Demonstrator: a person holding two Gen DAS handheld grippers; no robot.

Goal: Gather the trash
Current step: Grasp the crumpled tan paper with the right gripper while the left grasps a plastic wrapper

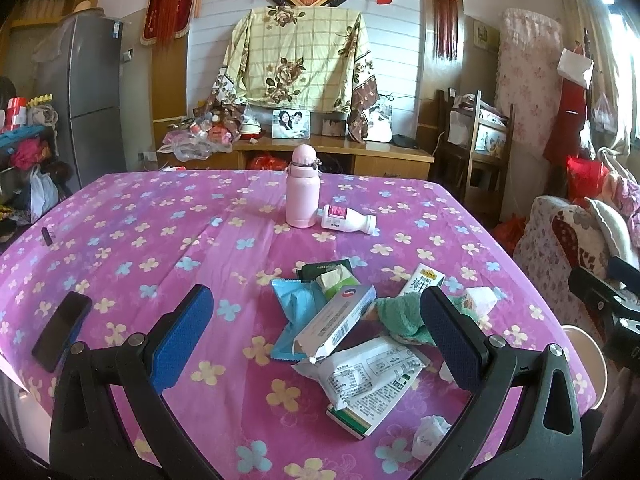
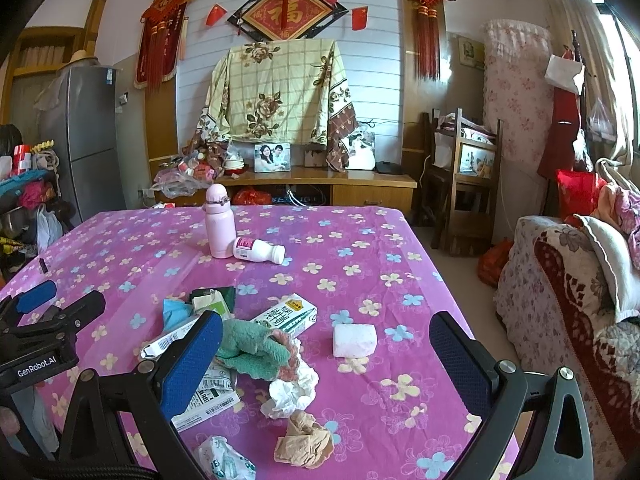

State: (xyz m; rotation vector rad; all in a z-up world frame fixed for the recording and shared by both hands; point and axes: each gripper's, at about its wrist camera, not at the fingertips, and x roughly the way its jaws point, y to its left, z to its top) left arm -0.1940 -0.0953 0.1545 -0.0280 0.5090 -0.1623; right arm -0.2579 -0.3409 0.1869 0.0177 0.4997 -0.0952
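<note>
The left gripper point(image 1: 318, 332) hovered above the near edge of the table point(image 1: 120, 216), which wore a pink cloth printed with flowers; its blue-padded fingers point(image 1: 182, 336) were spread wide and held nothing. Between them lay the trash heap: a light-blue crinkled plastic wrapper point(image 1: 294, 312), a white cardboard box with a barcode point(image 1: 336, 322), a white printed food packet point(image 1: 368, 376), a green-and-white milk carton point(image 1: 422, 280) and a green knitted cloth point(image 1: 400, 314).

The right gripper point(image 2: 326, 364) hung over the same near edge, towards the right corner, its fingers point(image 2: 192, 364) likewise wide apart and empty. Under it sat a crumpled white tissue point(image 2: 292, 392), a crumpled brown paper wad point(image 2: 304, 440) and a white rectangular foam block point(image 2: 355, 340), the block lying apart from the heap.

Towards the far edge a pale pink flask point(image 1: 301, 192) stood upright, with a white plastic bottle bearing a pink label point(image 1: 348, 220) lying on its side, touching it. A black phone point(image 1: 62, 330) lay near the left edge.
</note>
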